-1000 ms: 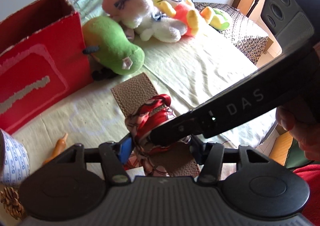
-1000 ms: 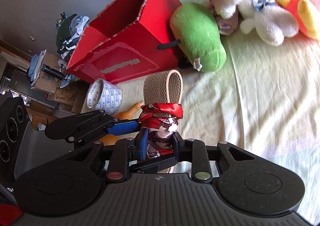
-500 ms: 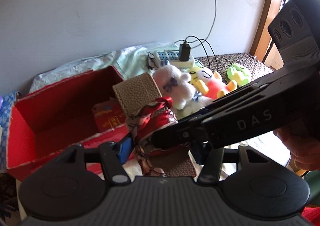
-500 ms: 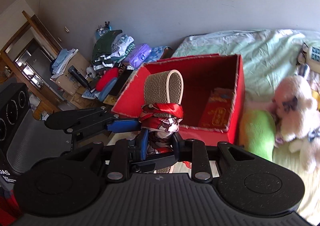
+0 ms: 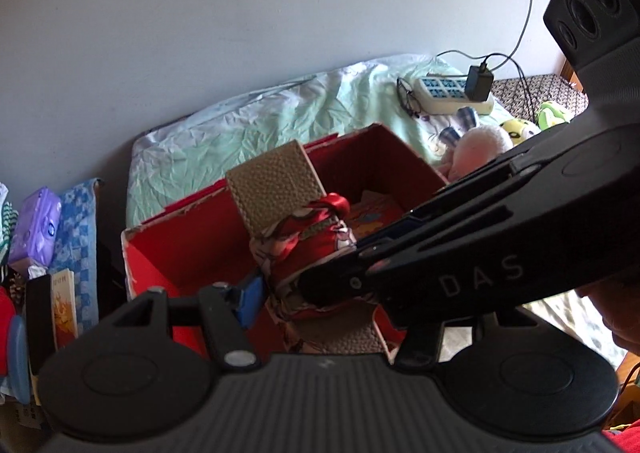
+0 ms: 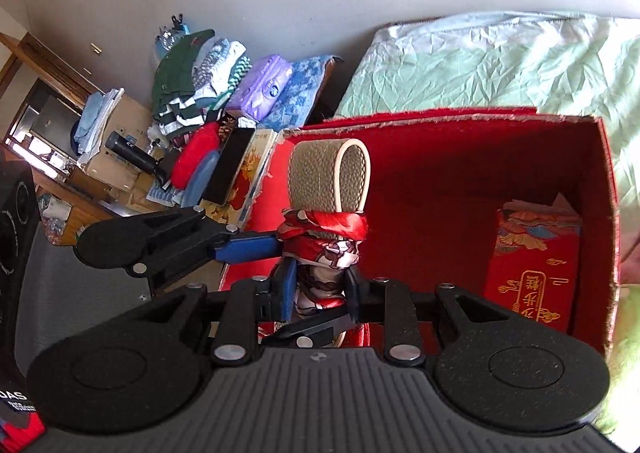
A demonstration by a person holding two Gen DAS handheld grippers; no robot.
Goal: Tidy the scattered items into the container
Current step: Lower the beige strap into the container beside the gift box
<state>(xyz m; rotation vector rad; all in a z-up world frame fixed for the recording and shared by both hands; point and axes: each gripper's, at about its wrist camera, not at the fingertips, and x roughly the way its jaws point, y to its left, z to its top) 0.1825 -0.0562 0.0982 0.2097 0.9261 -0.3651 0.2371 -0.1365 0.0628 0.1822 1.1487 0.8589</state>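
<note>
Hanging over the red box [image 5: 400, 173] in the left wrist view, the scarf-wrapped strap [image 5: 304, 229] sits clamped in the left tool [image 5: 320, 293], plush toys [image 5: 484, 141] left on the bed [image 5: 248, 133], while in the right wrist view the right tool [image 6: 320, 285] pinches it near a red packet [image 6: 532, 269], whereas a second ago it hung over bedding.

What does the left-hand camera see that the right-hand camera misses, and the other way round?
Only the left wrist view shows the power strip with its charger, and the plush toys beyond the box. Only the right wrist view shows the wooden furniture and the folded clothes pile. Both show the red box, the red packet inside it, the purple pack, and the scarf-wrapped strap, gripped by the left gripper and right gripper.
</note>
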